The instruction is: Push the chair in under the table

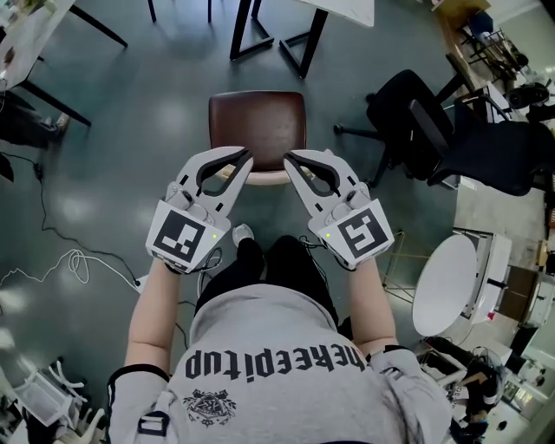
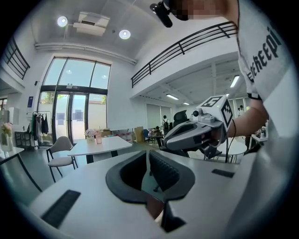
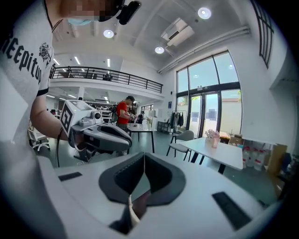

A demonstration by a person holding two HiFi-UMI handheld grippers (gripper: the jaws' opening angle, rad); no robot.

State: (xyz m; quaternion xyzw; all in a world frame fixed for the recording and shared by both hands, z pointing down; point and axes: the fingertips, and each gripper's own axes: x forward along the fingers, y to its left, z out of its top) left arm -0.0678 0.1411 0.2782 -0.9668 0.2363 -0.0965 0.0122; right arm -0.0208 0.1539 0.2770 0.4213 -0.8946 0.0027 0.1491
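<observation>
The chair has a brown seat (image 1: 257, 128) and a cream backrest rim (image 1: 264, 179); it stands on the grey floor just ahead of me, short of the white table (image 1: 345, 9) with black legs at the top of the head view. My left gripper (image 1: 249, 157) and right gripper (image 1: 287, 159) are side by side over the backrest rim, tips angled toward each other, both shut with nothing between the jaws. Whether they touch the rim I cannot tell. In the left gripper view the right gripper (image 2: 196, 133) shows beyond the shut jaws; the right gripper view shows the left gripper (image 3: 100, 135).
A black office chair (image 1: 414, 130) stands to the right of the brown chair, and a round white table (image 1: 445, 286) sits at lower right. Cables (image 1: 61, 260) trail over the floor at left. Another table's black legs (image 1: 82, 108) stand at upper left.
</observation>
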